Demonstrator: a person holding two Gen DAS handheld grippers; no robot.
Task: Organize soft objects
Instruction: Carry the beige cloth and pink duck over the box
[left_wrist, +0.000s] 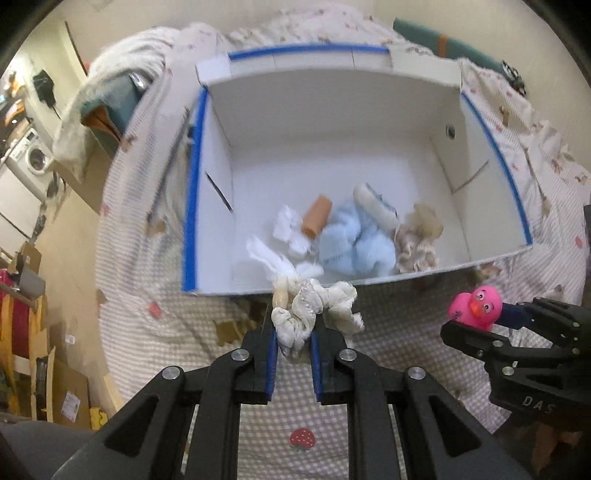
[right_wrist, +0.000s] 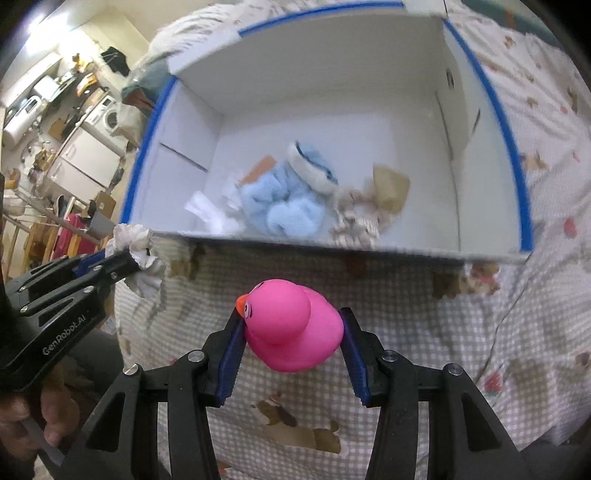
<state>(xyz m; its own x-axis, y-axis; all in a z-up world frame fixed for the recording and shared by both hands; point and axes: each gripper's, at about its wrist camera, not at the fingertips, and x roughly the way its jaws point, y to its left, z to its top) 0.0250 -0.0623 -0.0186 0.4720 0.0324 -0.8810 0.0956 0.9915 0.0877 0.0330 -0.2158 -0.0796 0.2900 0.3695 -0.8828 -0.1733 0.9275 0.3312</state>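
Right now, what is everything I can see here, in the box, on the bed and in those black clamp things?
Box: one, white with blue edge tape, on the bed.
Plush: one, light blue, inside box.
Beige fabric item: one, inside box, right of plush.
White fabric pieces: several, inside box, left.
Orange cylinder: one, inside box.
Bedcover: one, checked, printed.
Cloth bundle: one, cream, in left gripper.
Duck: one, pink, in right gripper.

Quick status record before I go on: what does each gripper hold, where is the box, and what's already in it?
left gripper: jaws shut on white scrunchie, just short of the box's near wall
right gripper: jaws shut on pink rubber duck, in front of the box
box: white, blue-taped rim, open, on checked bedspread
in box: light blue plush, beige knit piece, white fabric, orange cylinder
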